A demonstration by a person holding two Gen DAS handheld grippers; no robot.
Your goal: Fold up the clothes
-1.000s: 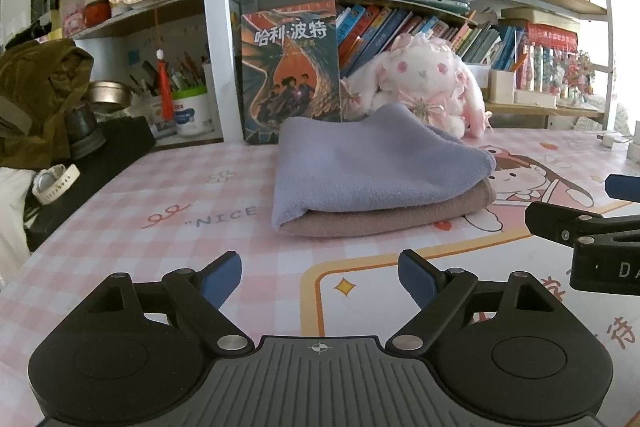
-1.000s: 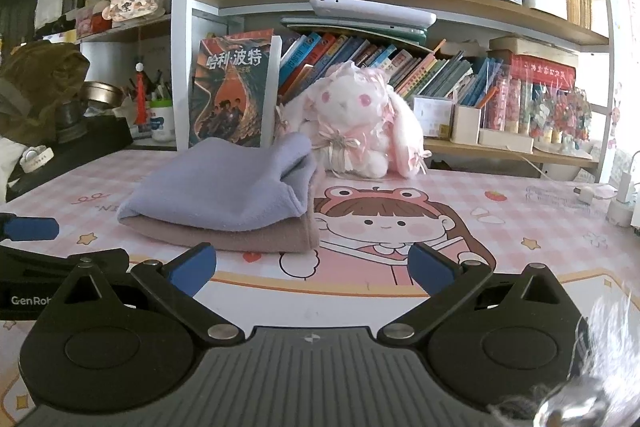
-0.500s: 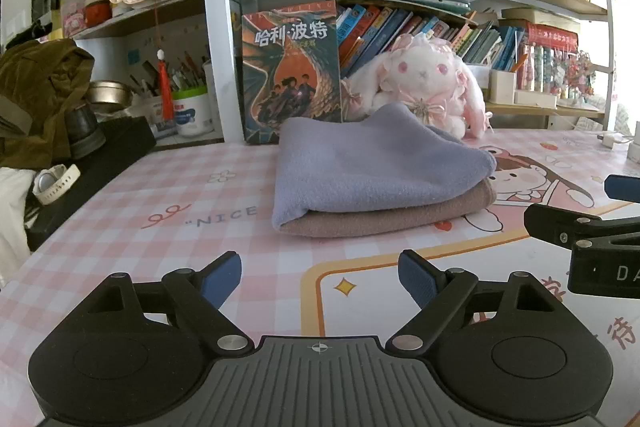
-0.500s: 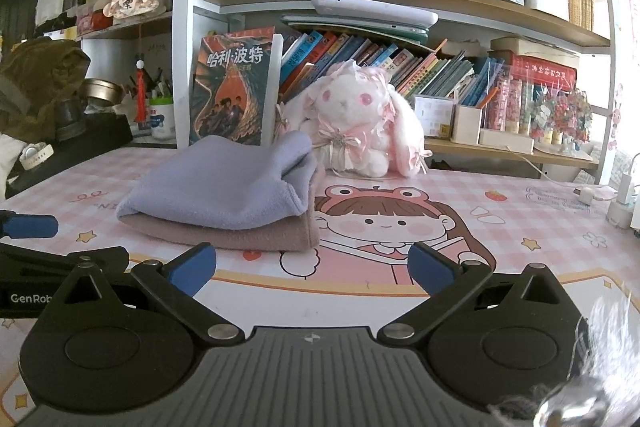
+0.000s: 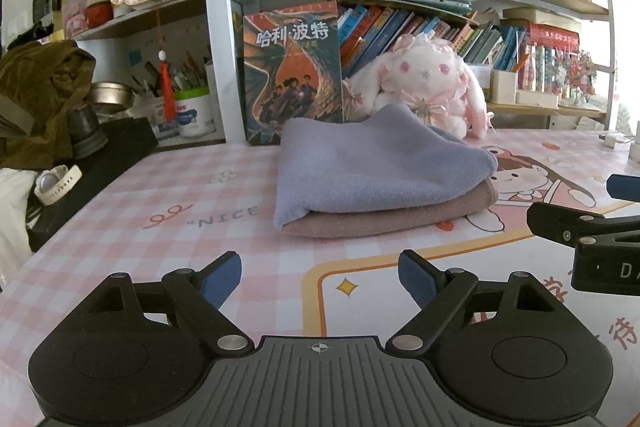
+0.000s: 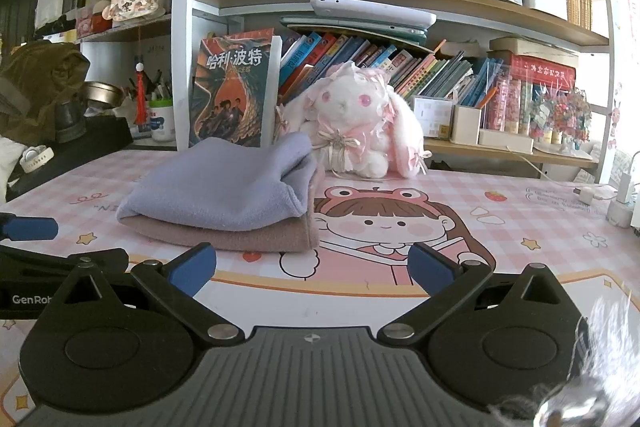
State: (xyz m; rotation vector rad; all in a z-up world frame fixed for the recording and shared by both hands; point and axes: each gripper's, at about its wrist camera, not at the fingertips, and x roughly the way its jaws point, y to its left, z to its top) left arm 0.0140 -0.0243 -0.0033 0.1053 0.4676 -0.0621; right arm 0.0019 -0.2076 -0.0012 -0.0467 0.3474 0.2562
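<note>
Lavender cloth (image 5: 376, 163) folded atop brown cloth (image 5: 400, 217), fold leftward; both grippers wide, empty.

The upright book (image 5: 293, 75) against the shelf post carries the title "哈利·波特" on its cover. The pink checked desk mat (image 5: 172, 195) reads "NICE" in quotation marks. The other gripper's black body (image 6: 28, 297), at the right wrist view's left edge, shows "GenRob", cut off.

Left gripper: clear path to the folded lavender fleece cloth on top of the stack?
Probably yes. The left gripper is open, and only bare pink checked mat lies between it and the lavender fleece cloth.
</note>
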